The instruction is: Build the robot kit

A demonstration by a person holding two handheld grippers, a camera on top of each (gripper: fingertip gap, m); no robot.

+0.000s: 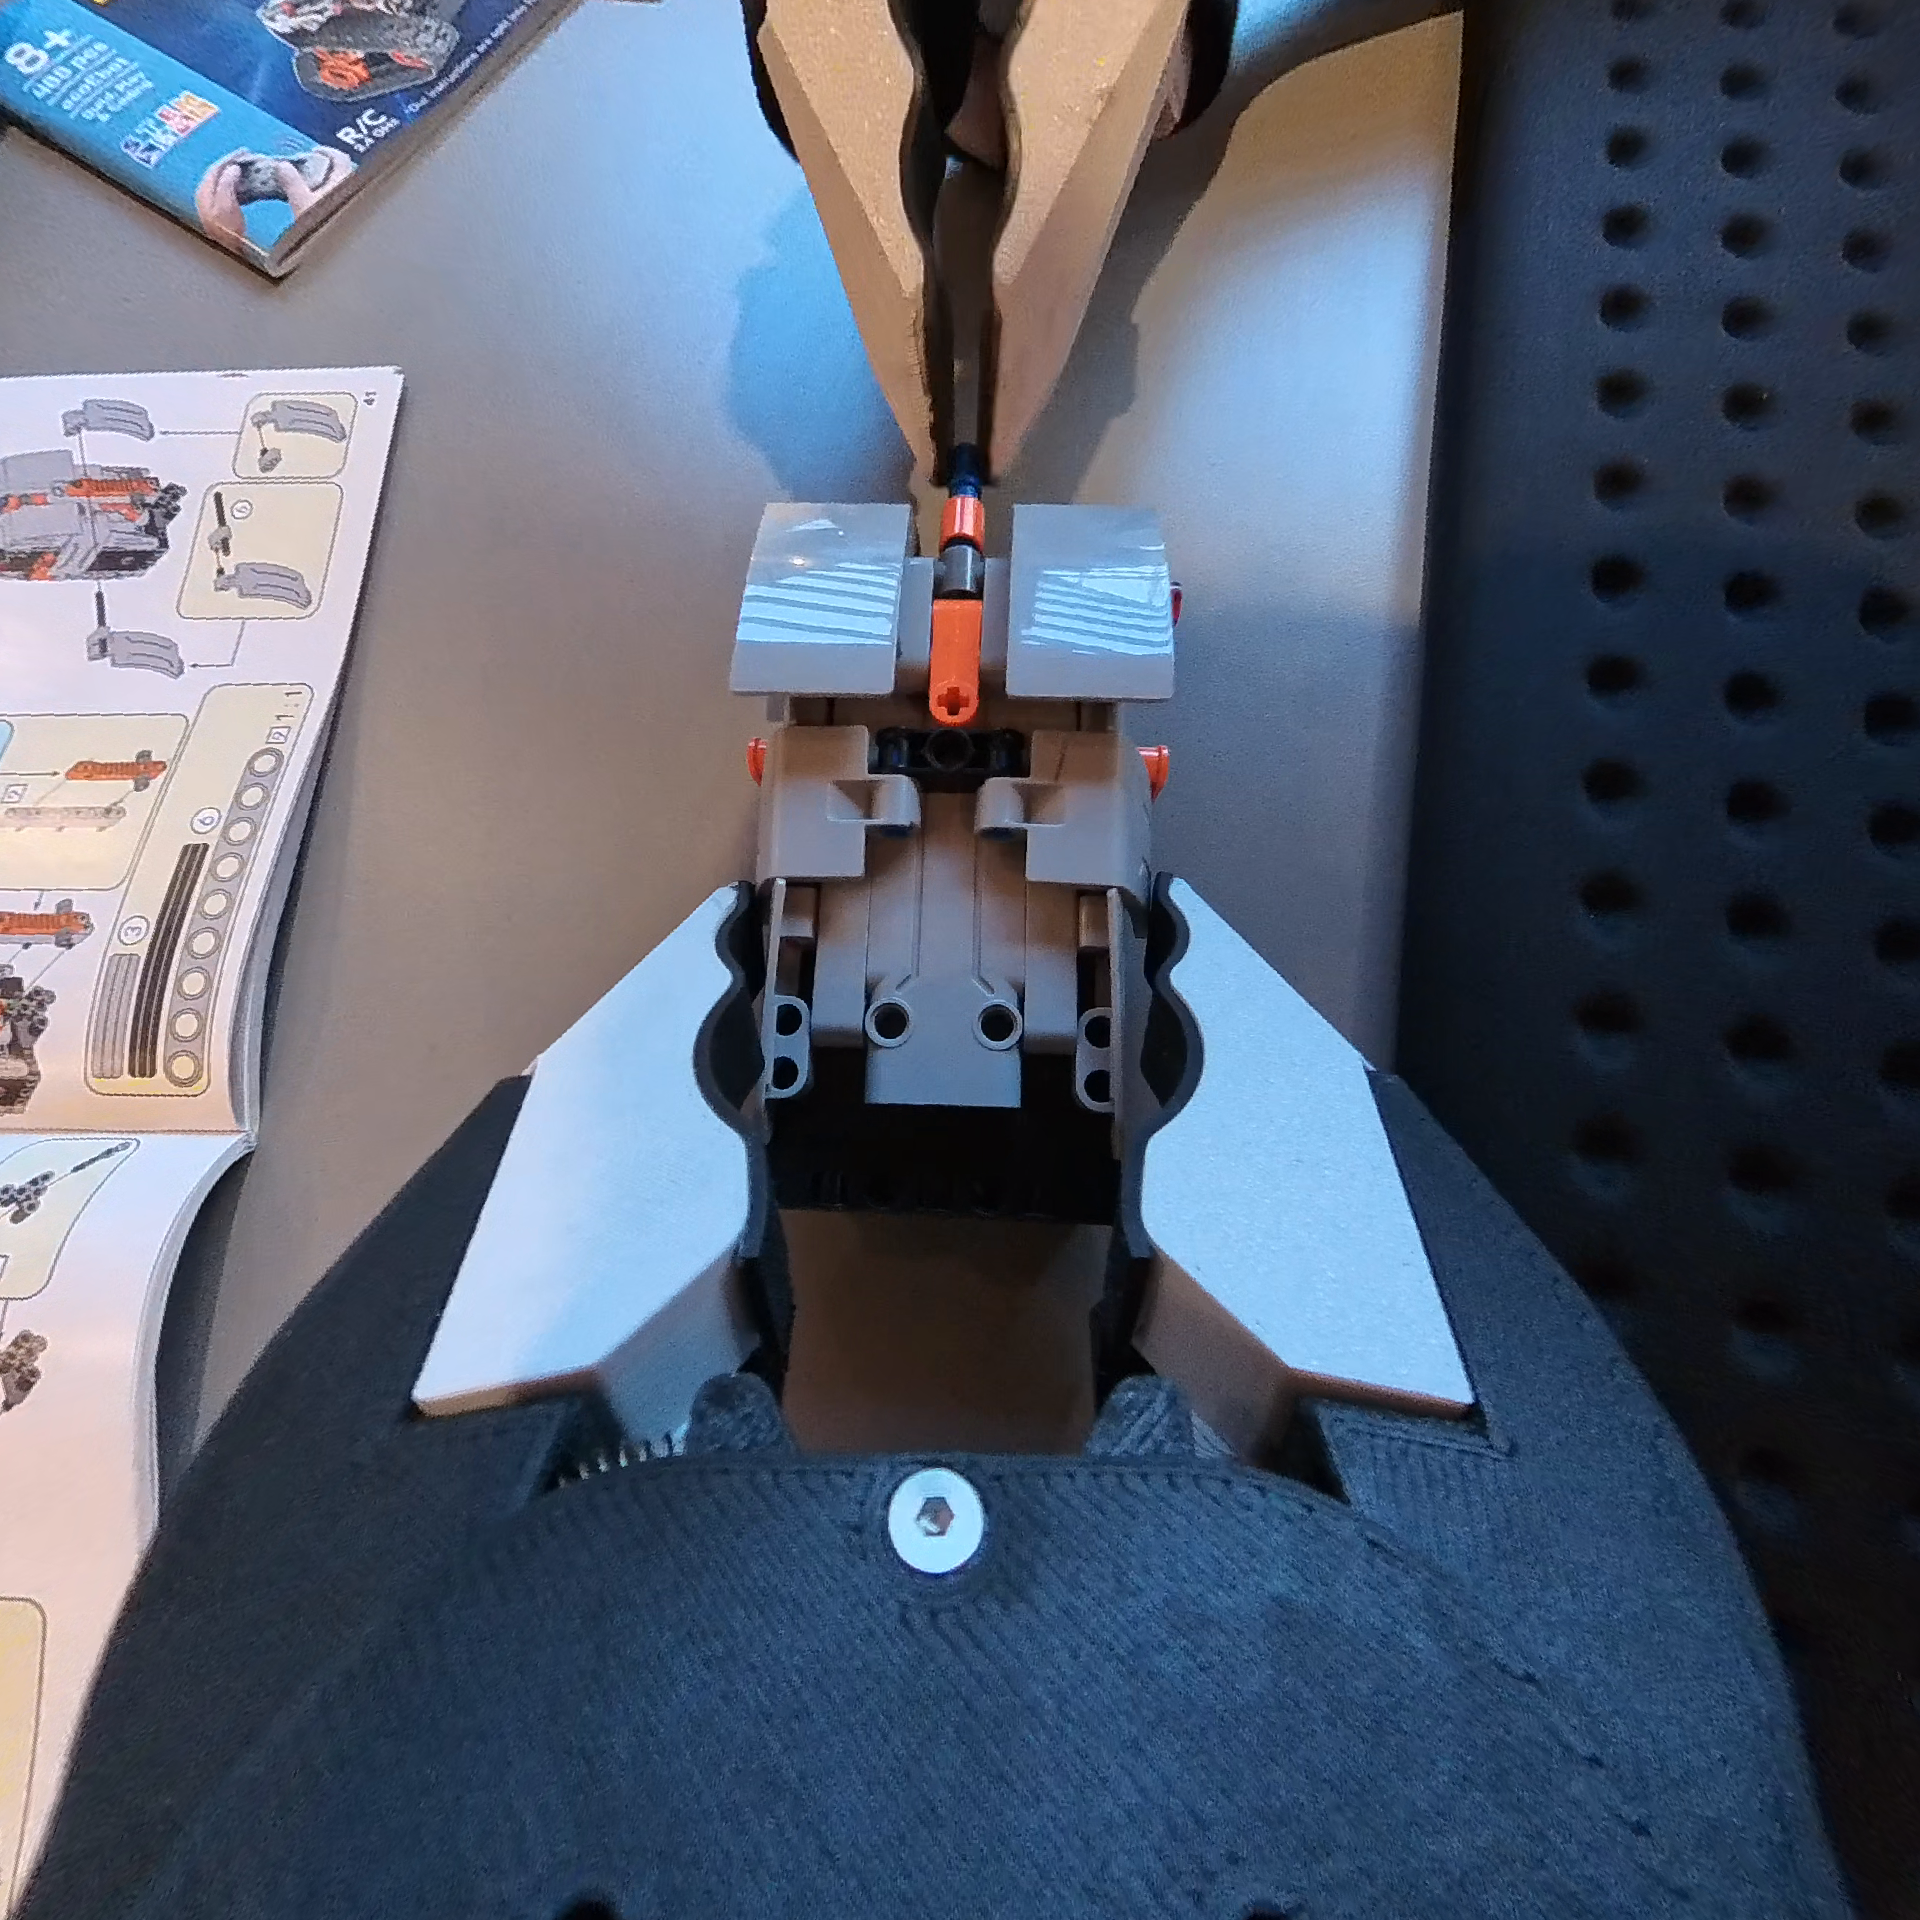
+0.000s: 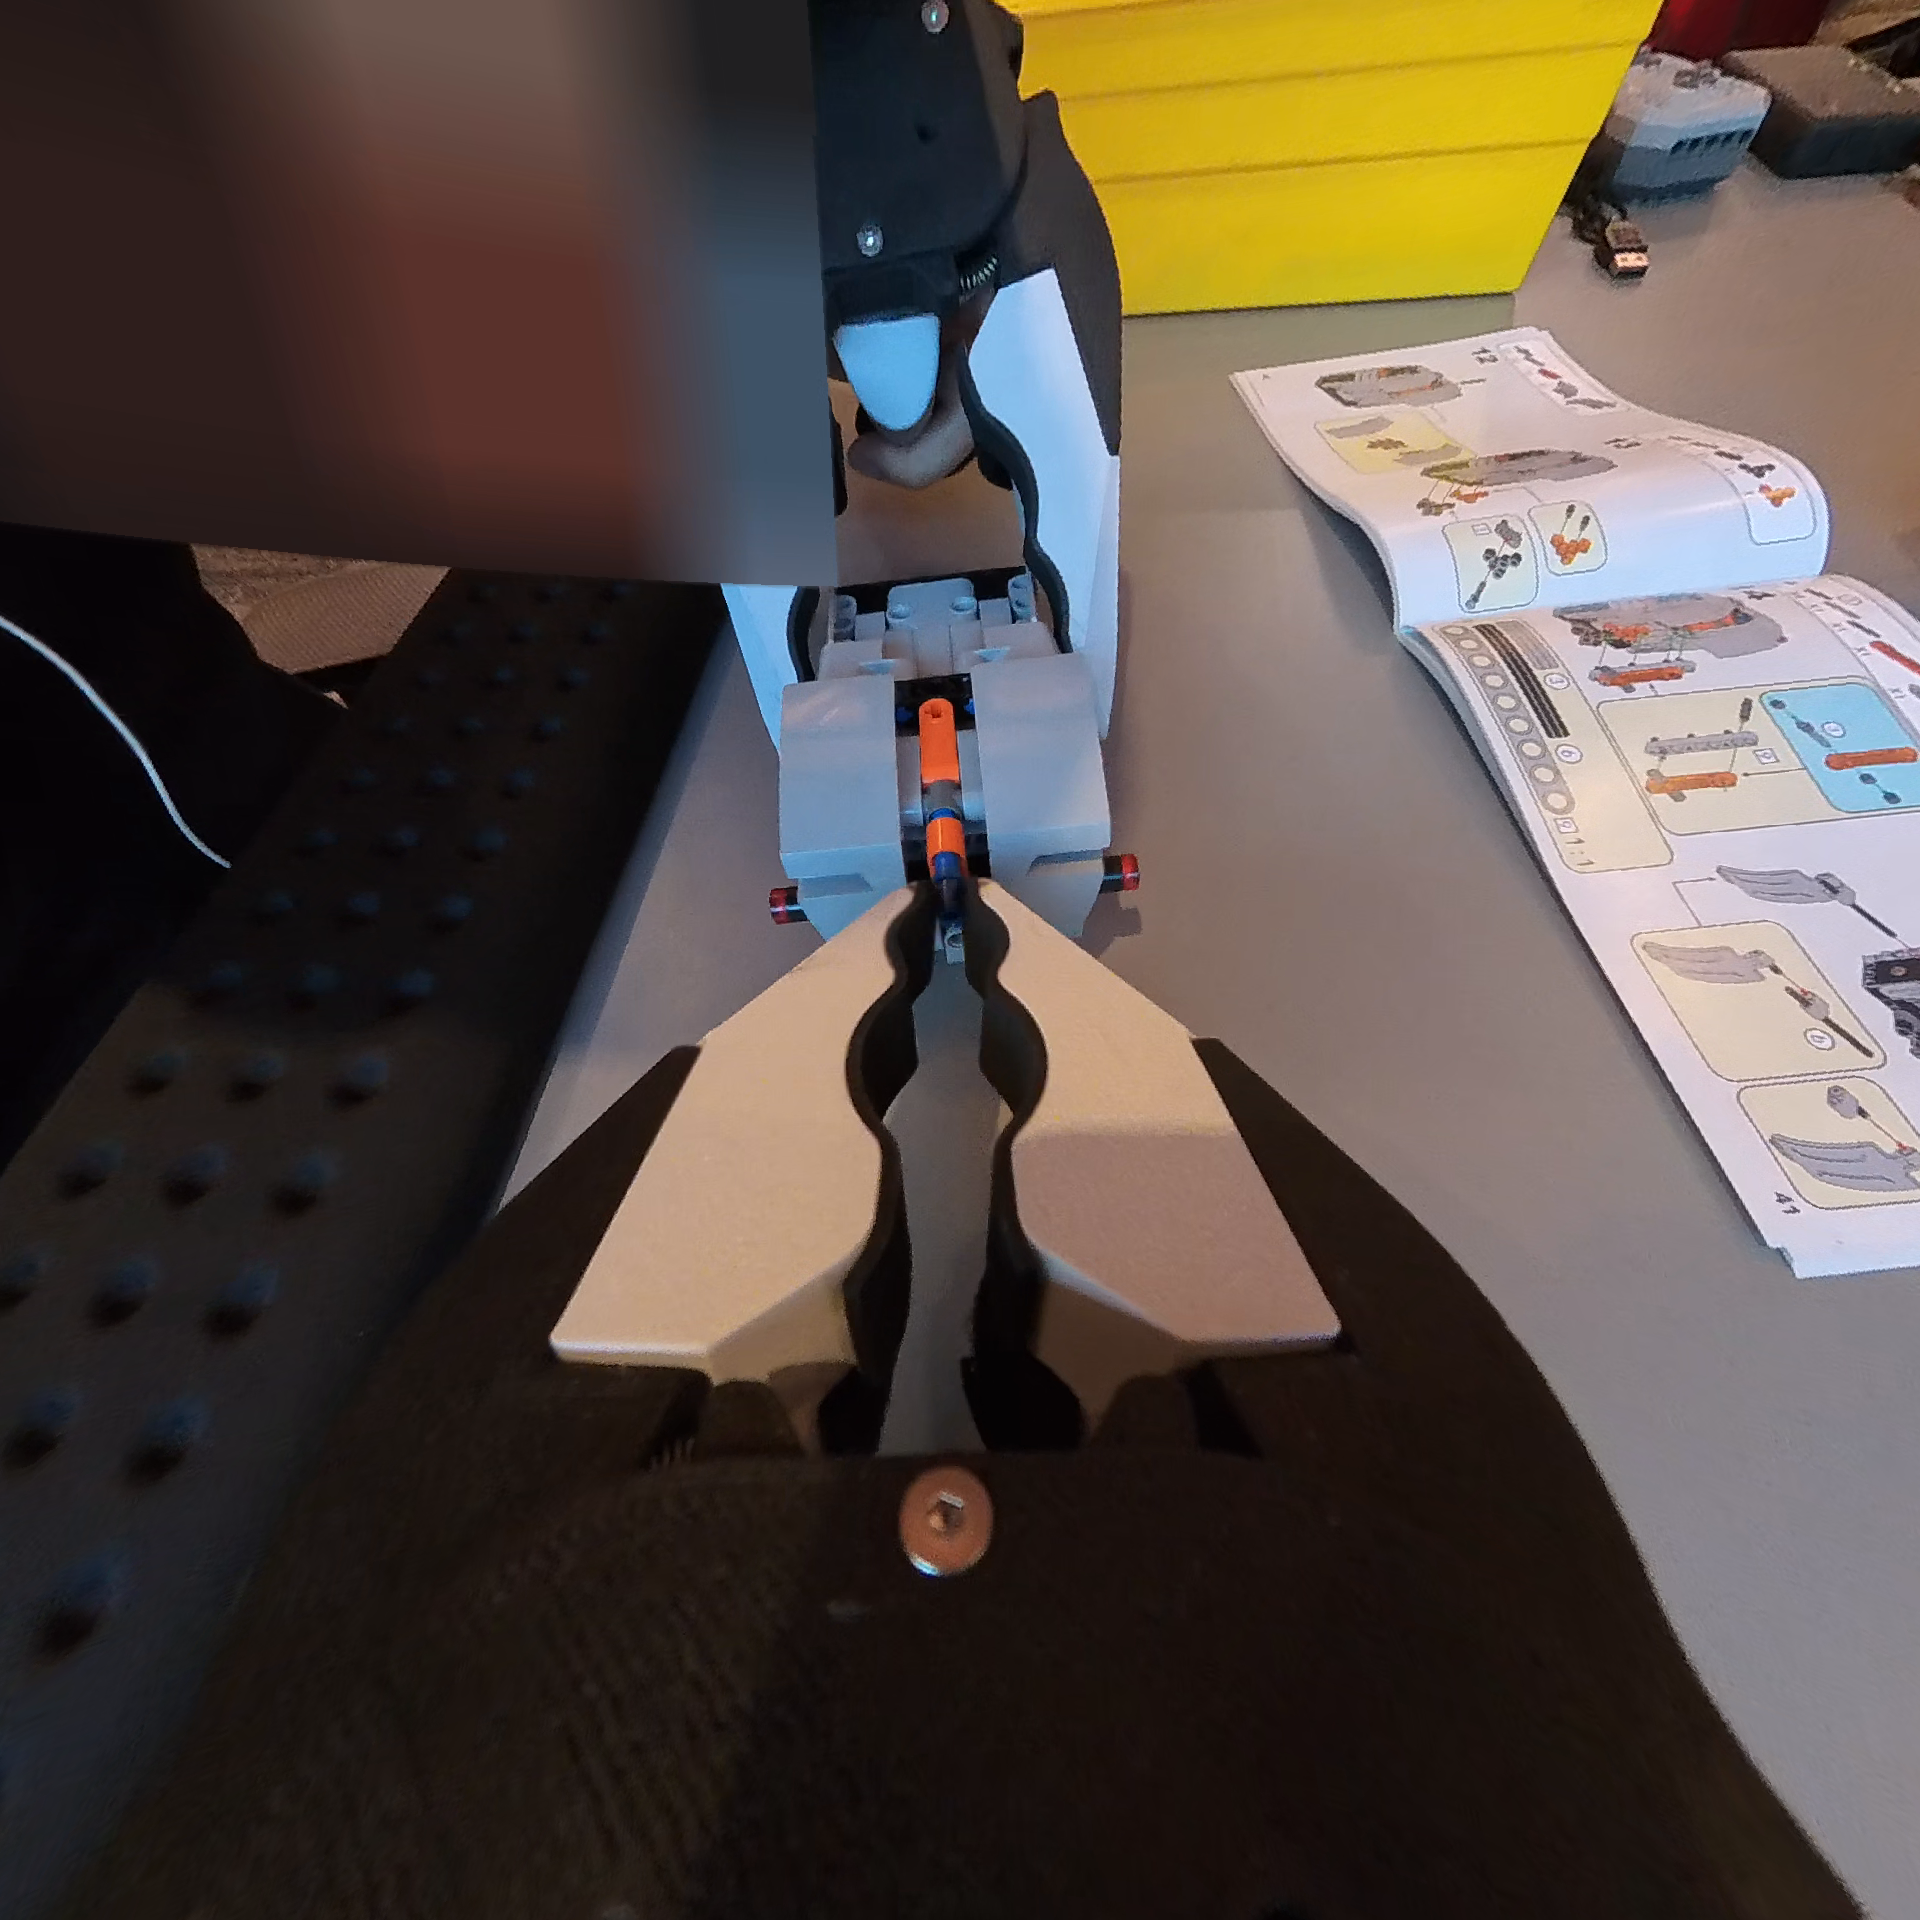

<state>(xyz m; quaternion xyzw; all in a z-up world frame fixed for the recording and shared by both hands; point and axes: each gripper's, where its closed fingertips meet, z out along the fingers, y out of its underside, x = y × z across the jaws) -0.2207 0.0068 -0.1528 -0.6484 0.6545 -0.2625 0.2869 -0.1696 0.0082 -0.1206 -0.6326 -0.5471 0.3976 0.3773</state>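
Note:
My left gripper (image 1: pixel 956 902) is shut on a grey brick-built model (image 1: pixel 940 935), clamping its body from both sides just above the grey table (image 1: pixel 582 520). The model has two curved grey panels (image 1: pixel 821 597) and an orange connector (image 1: pixel 956 634) along its middle. My right gripper (image 2: pixel 943 906) faces it from the far end. It is shut on a thin dark pin with a blue collar (image 2: pixel 945 878) that lines up with the orange connector (image 2: pixel 940 753). In the left wrist view the right gripper (image 1: pixel 961 473) comes down from the top, its tips at the model's far edge.
An open instruction booklet (image 1: pixel 156 727) lies left of the model and shows in the right wrist view (image 2: pixel 1662 779). A blue printed box (image 1: pixel 208 104) lies at the far left. A black perforated mat (image 1: pixel 1714 623) runs along one side. A yellow bin (image 2: pixel 1299 156) and a grey device (image 2: pixel 1683 114) stand behind. Some 7 centimeters of space lies between my two pairs of fingers.

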